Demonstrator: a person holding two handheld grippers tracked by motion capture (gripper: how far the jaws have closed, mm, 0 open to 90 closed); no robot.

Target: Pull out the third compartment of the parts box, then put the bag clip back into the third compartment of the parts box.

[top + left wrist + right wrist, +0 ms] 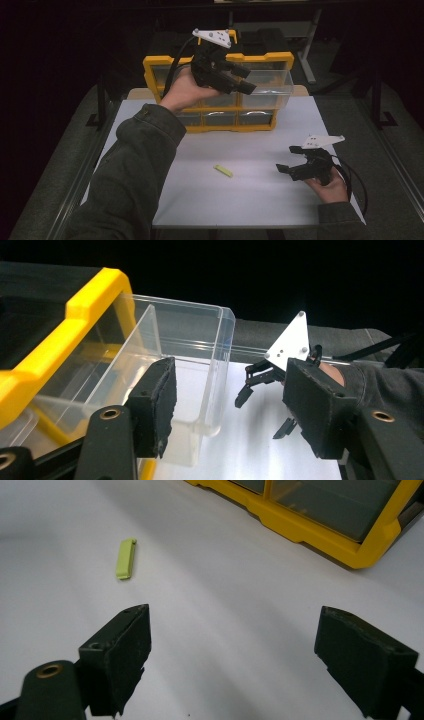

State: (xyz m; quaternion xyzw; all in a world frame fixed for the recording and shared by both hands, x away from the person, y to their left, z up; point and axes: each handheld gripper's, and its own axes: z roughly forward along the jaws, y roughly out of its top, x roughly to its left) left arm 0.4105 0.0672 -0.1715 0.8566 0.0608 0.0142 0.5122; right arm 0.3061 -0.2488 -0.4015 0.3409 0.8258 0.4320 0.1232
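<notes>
Left gripper up by pulled-out clear drawer of yellow box, jaws spread. Right gripper low over table, jaws spread. Green piece well apart from both. Probably best picked up gently by its long sides.

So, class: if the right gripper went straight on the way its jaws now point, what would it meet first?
Probably bare white table. The open right gripper points down across it; the green clip lies left of that line, the yellow organizer right of it. Depth is hard to judge.
</notes>
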